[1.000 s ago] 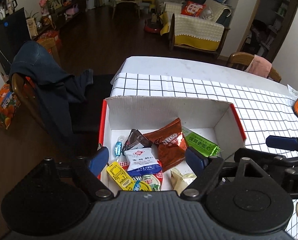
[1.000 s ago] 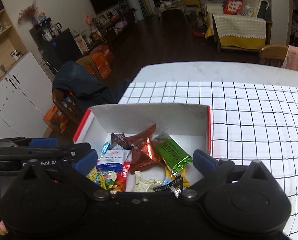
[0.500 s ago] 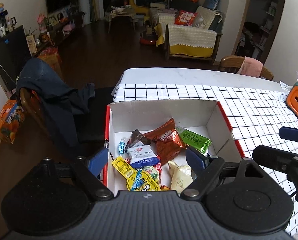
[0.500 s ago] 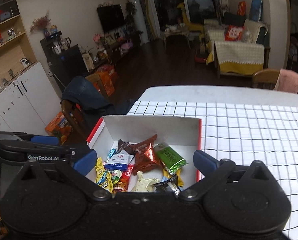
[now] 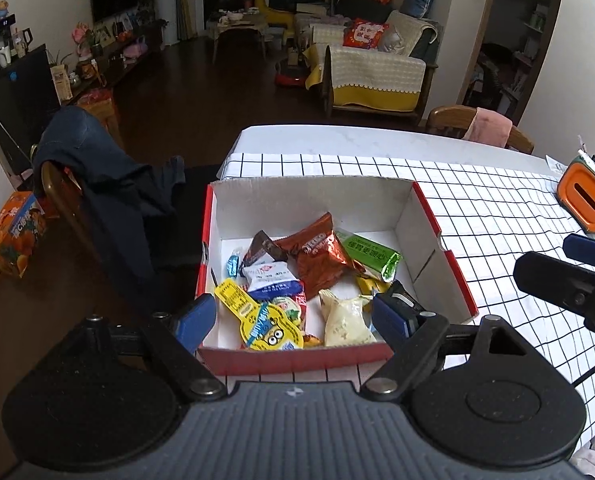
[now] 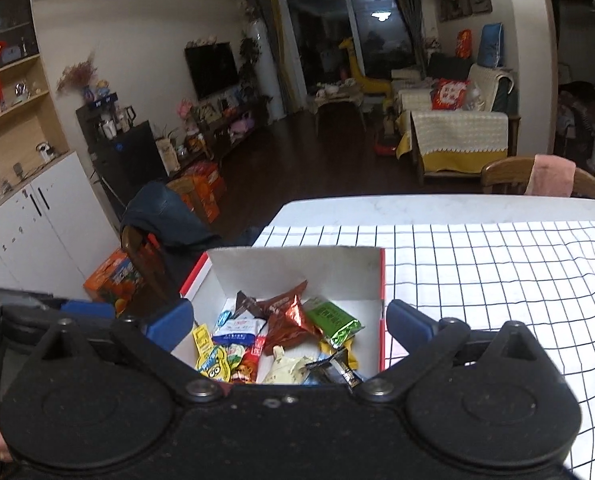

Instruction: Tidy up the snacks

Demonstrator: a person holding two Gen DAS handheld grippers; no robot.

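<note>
Both hand-held grippers, left [image 5: 293, 316] and right [image 6: 289, 324], released, empty, above snack box [image 5: 425, 216]; snacks [image 5: 317, 260] gathered inside for tidiness.

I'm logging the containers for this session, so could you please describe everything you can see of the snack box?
The box is an open, lidless cardboard tray, red outside and plain white inside, with a slit in its right wall. It sits flat on the checked tablecloth near the table's left edge. Loose snack packets lie heaped toward its near end; the far end is bare. Neither gripper touches it.
</note>
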